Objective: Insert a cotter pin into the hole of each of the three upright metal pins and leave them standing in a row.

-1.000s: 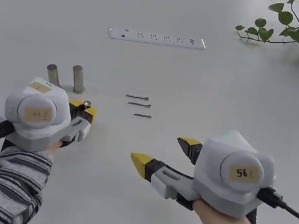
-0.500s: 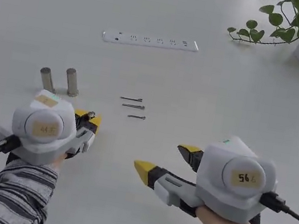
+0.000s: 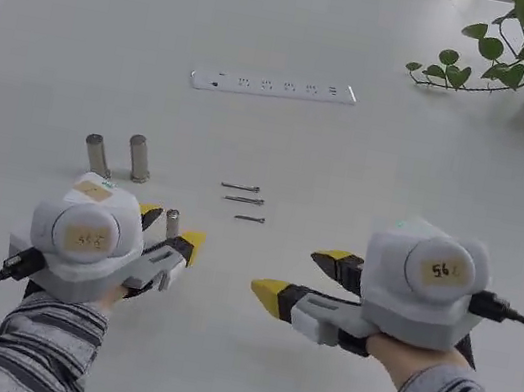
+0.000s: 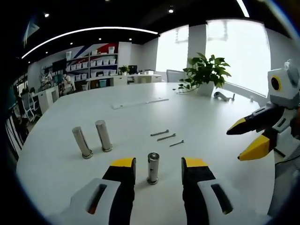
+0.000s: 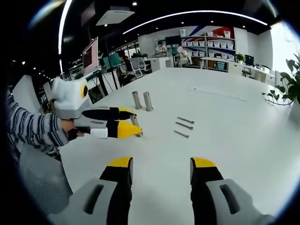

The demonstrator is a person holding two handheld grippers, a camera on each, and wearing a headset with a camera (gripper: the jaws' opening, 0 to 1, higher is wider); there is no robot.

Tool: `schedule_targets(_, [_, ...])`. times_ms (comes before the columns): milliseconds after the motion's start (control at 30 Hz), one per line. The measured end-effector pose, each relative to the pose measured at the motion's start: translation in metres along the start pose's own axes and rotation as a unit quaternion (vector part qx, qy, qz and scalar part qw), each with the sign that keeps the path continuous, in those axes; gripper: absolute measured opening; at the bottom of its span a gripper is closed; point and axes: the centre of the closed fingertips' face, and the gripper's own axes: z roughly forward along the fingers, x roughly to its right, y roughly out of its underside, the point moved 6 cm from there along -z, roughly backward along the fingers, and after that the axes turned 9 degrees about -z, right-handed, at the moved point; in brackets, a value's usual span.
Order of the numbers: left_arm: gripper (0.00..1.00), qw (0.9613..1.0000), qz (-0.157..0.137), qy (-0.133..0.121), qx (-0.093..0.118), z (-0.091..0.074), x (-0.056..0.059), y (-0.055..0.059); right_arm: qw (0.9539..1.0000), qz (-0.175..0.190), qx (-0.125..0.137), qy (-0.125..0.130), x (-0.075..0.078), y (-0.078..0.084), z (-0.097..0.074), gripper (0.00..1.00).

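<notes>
Left claw (image 4: pixel 158 163) and right claw (image 5: pixel 162 162) spread over white table (image 3: pixel 399 169), office shelves (image 5: pixel 206 46) behind

The head view looks forward and down over the white table (image 3: pixel 400 160) from behind the left gripper (image 3: pixel 172 226) and right gripper (image 3: pixel 291 272). The left gripper view sits low, close to a metal pin (image 4: pixel 153 167) between its jaws, facing a plant (image 4: pixel 205 72). The right gripper view, equally low, faces distant shelves (image 5: pixel 206 47). All 3 views share the 3 cotter pins (image 3: pixel 244 200) and 2 other upright pins (image 3: pixel 116 157).
</notes>
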Motion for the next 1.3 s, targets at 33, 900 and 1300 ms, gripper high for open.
schedule_targets(33, [0.39, 1.0000, 0.004, 0.001, 0.000, -0.002, 0.001, -0.001, 1.0000, -0.003, -0.005, 0.000, 0.003, -0.001, 0.002, 0.46])
schedule_targets(900, [0.89, 1.0000, 0.005, 0.007, 0.000, -0.064, 0.003, -0.002, 0.9616, -0.186, -0.167, -0.113, 0.049, -0.038, 0.075, 0.19])
schedule_targets(1300, [0.85, 0.9997, -0.002, -0.024, 0.005, -0.076, -0.015, -0.004, 0.9334, -0.236, -0.227, -0.148, 0.051, -0.040, 0.104, 0.10])
